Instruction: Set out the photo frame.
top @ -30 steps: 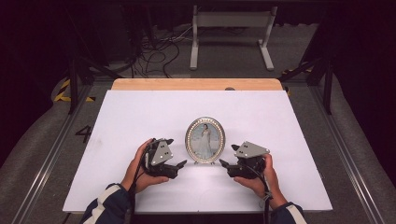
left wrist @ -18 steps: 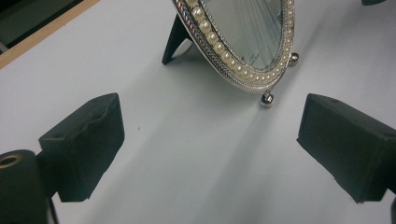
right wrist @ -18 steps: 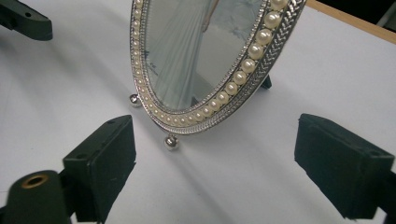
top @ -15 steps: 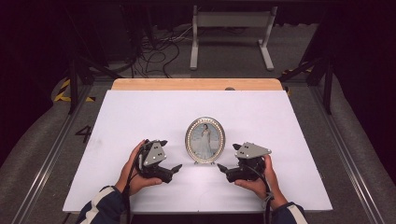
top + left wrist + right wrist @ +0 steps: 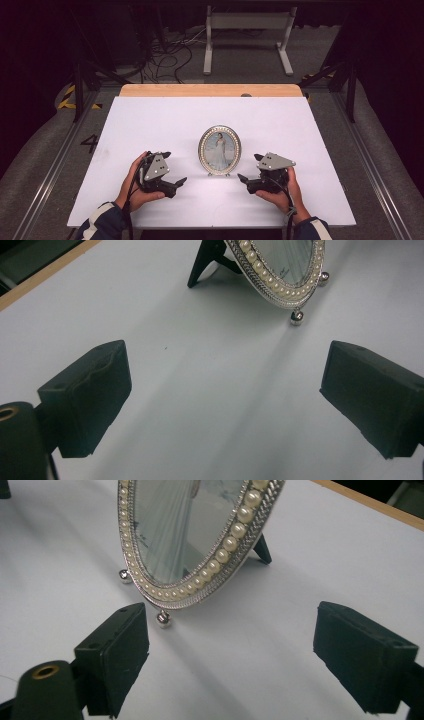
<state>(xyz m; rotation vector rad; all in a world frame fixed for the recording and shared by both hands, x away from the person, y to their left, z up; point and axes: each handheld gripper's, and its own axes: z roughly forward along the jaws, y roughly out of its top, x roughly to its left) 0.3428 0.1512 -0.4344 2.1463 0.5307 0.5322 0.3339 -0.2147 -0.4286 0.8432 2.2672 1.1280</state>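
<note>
High view: an oval picture frame (image 5: 219, 149) is seen standing upright near the middle of the white counter (image 5: 150, 120). The left claw (image 5: 179, 182) is held just left of the frame, and the right claw (image 5: 243, 178) just right of it. Both are spread wide, the left one having just been opened more, the right one closed a little. Nothing is gripped by either. The frame is not touched.

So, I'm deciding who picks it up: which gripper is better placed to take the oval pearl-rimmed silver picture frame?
Probably the right gripper: its open jaws sit closer to the oval pearl-rimmed silver picture frame, one jaw beside a ball foot. The left gripper, also open, lies farther off.
</note>
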